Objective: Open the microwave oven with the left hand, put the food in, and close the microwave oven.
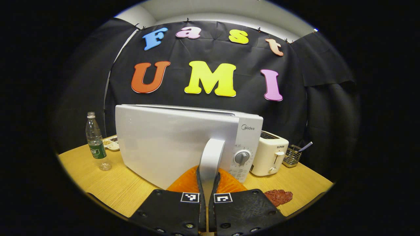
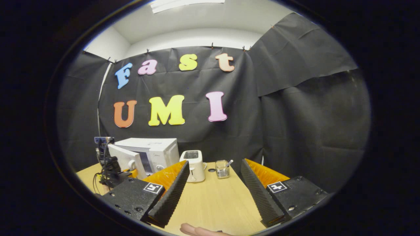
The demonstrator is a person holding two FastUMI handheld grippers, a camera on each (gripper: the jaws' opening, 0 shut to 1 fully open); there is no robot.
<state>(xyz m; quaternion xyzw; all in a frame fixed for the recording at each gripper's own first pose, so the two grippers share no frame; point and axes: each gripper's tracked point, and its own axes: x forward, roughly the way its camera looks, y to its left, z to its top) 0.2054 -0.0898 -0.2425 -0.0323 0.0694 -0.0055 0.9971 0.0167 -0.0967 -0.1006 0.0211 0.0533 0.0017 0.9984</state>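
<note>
The white microwave (image 1: 251, 131) stands on the wooden table (image 1: 108, 186), and its door (image 1: 164, 144) is swung partly outward. My left gripper (image 1: 207, 178) is shut on the door's white vertical handle (image 1: 211, 154). A dark red piece of food (image 1: 279, 196) lies on the table just right of that gripper. In the right gripper view the microwave (image 2: 160, 147) sits at the far left with its door (image 2: 123, 157) ajar and the left gripper (image 2: 113, 172) at it. My right gripper (image 2: 215, 164) hovers open above the table, holding nothing. A pale pink rounded thing (image 2: 200, 231) shows below it; what it is I cannot tell.
A plastic water bottle (image 1: 95, 144) and a snack dish (image 1: 111, 142) stand left of the microwave. Right of it are a cream toaster (image 1: 270, 154) and a wire basket (image 1: 292, 155). The toaster (image 2: 195, 165) and a small holder (image 2: 222, 168) lie ahead of the right gripper.
</note>
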